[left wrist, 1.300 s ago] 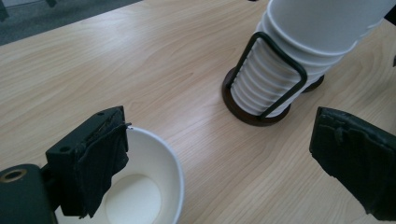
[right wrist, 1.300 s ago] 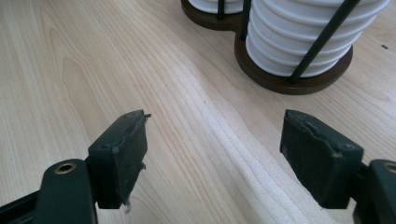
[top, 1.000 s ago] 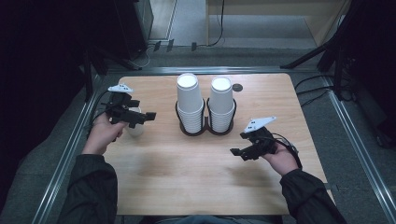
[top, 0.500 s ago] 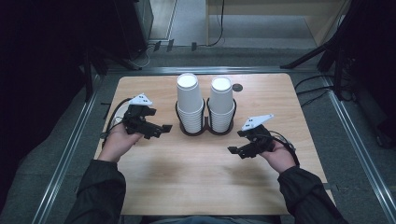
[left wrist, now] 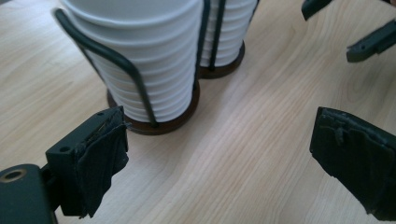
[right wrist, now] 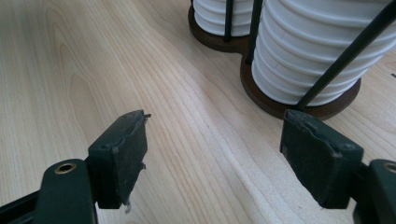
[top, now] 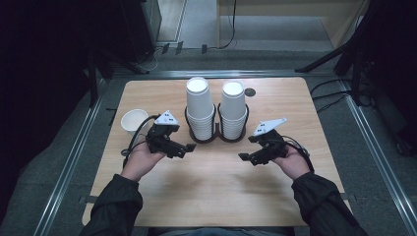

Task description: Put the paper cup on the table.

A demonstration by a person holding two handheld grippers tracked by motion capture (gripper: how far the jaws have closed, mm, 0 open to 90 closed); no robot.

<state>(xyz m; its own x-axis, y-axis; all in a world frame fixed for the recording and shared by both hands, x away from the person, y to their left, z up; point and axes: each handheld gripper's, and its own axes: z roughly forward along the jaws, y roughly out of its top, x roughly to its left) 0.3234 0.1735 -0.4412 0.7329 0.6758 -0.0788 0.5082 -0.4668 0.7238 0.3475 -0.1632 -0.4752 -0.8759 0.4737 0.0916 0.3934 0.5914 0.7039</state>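
Note:
Two tall stacks of white paper cups (top: 199, 105) (top: 232, 105) stand in a black wire holder (top: 216, 137) at mid-table. A single white cup (top: 133, 120) stands upright on the left. My left gripper (top: 184, 150) hovers just left of and in front of the holder, open and empty; in its own view (left wrist: 219, 154) the nearer stack (left wrist: 149, 60) rises ahead. My right gripper (top: 247, 149) sits to the front right of the holder, also open; in its view (right wrist: 215, 149) only bare wood lies between the pads, and a stack (right wrist: 317, 56) stands ahead to the right.
The wooden table (top: 216, 196) has free room along its front half. A small dark round hole (top: 250, 92) lies behind the right stack. Metal rails (top: 69, 162) run along both table sides, with cables on the floor at right.
My left hand has moved right and toward the holder, away from the single cup, which now stands in the open. The right hand has stayed still.

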